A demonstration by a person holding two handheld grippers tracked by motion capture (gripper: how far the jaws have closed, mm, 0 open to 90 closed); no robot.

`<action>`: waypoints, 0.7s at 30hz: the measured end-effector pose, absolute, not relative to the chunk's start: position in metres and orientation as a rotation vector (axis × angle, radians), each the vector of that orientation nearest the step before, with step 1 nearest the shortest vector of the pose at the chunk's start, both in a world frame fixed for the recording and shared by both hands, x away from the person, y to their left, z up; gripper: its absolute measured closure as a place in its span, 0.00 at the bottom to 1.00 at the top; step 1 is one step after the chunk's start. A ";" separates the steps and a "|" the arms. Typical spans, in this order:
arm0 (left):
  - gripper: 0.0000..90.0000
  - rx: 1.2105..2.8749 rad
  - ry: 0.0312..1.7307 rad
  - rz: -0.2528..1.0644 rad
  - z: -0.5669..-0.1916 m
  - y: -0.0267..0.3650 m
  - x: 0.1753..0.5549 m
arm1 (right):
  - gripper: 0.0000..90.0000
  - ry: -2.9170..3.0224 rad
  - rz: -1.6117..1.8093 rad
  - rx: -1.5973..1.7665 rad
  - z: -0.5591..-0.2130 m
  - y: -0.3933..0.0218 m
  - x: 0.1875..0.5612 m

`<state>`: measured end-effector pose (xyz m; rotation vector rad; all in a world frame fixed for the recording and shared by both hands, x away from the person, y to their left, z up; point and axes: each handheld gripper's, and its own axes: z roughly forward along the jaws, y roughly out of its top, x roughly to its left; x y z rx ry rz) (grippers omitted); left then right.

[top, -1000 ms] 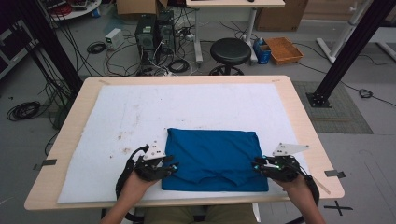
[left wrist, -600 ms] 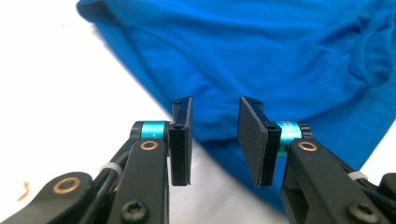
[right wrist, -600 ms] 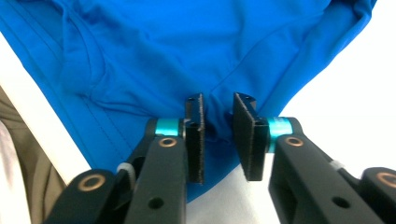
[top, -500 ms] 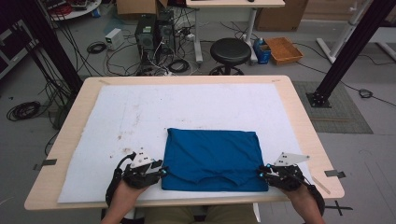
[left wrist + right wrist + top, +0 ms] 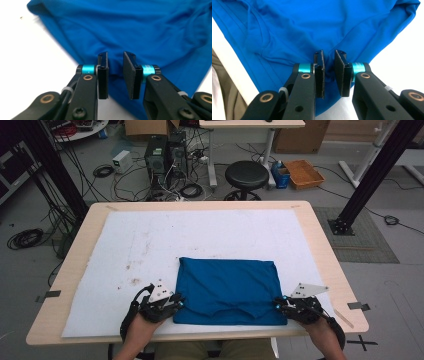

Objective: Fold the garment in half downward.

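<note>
Reaching in from the table's near edge at 6 o'clock, the person's two forearms ended in hands wrapped around black tongs, one at each lower corner of a folded blue cloth. The left hand sat at about 7 o'clock of the cloth, its left gripper pointing toward 3 o'clock at the cloth's left edge. The right hand sat at about 5 o'clock, its right gripper pointing toward 9 o'clock at the cloth's right edge.

In the left gripper view the left gripper had its jaws a narrow gap apart, and they had just been closing; the cloth's edge lay between and beneath them, with blue fabric showing through the gap. In the right gripper view the right gripper stood likewise, its jaws narrowly apart and just closing, with the cloth's hem in the gap. Whether any pad already pressed the fabric was hard to make out; a clear slit remained between the pads, so they seemed not yet to pinch it.

The cloth lay flat on a white sheet covering the wooden table, toward the near edge and slightly right of centre. The person's elbows and body were cut off at the bottom of the high view, and each hand hid most of the gripper it held. A black stool stood on the floor beyond the table at 12 o'clock.
</note>
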<state>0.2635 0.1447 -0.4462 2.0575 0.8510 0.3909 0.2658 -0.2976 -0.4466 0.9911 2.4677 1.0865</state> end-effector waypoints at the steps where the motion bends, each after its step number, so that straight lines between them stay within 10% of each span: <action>1: 0.75 2.045 0.857 0.380 -0.446 0.143 0.263 | 0.88 2.467 1.087 0.994 -0.447 -0.297 0.266; 21: 0.95 1.950 0.871 0.310 -0.432 0.155 0.248 | 0.96 2.458 1.171 0.953 -0.434 -0.305 0.259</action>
